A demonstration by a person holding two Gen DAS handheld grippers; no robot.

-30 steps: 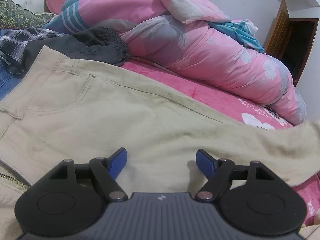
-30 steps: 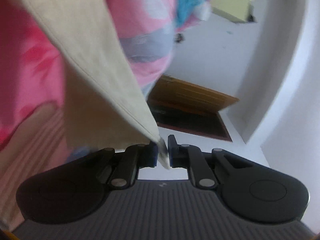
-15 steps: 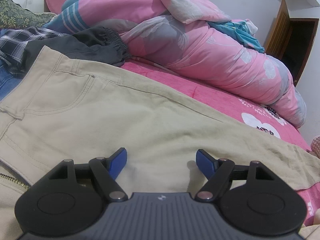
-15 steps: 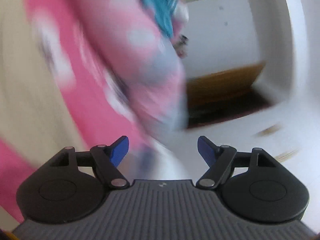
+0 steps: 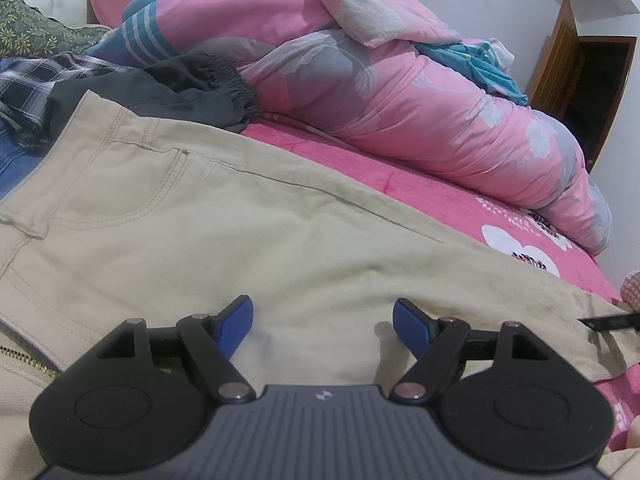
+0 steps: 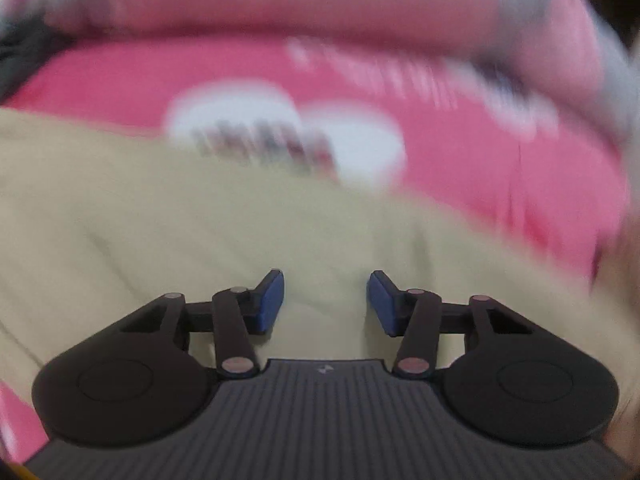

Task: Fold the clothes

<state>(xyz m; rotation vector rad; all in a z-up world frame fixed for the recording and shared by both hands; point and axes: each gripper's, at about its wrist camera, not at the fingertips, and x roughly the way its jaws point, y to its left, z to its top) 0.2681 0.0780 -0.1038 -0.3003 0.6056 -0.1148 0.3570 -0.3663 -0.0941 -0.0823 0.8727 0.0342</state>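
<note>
A: Lying flat across the bright pink bedsheet (image 5: 400, 184), the beige cotton trousers (image 5: 224, 240) are spread with the waistband and pocket towards the left and one leg running off to the right, which I take as laid out ready for a fold

B: And the grippers?

A: The left gripper (image 5: 323, 316) hovers low over the middle of the trousers, jaws wide, nothing pinched between its blue pads (image 5: 236, 320). The right gripper (image 6: 326, 300) sits over the leg end, jaws about half apart and closing, only flat cloth beneath them and no fold of it caught between the pads as far as I can tell. My guess is it is reaching for an edge down there

B: What does each view add?

A: The left wrist view is sharp and wide: it shows the bundled pink floral quilt (image 5: 400, 92) along the far side, the dark grey elastic-waisted garment (image 5: 180, 88) and the checked shirt (image 5: 44, 80) heaped beyond the waistband, and the brown wooden door (image 5: 560, 60). A dark sliver at its right edge may be the other gripper; I cannot be sure. The right wrist view is blurred, yet it alone shows the leg cloth close up, lightly creased beside the white printed motif (image 6: 280, 132) on the sheet
</note>
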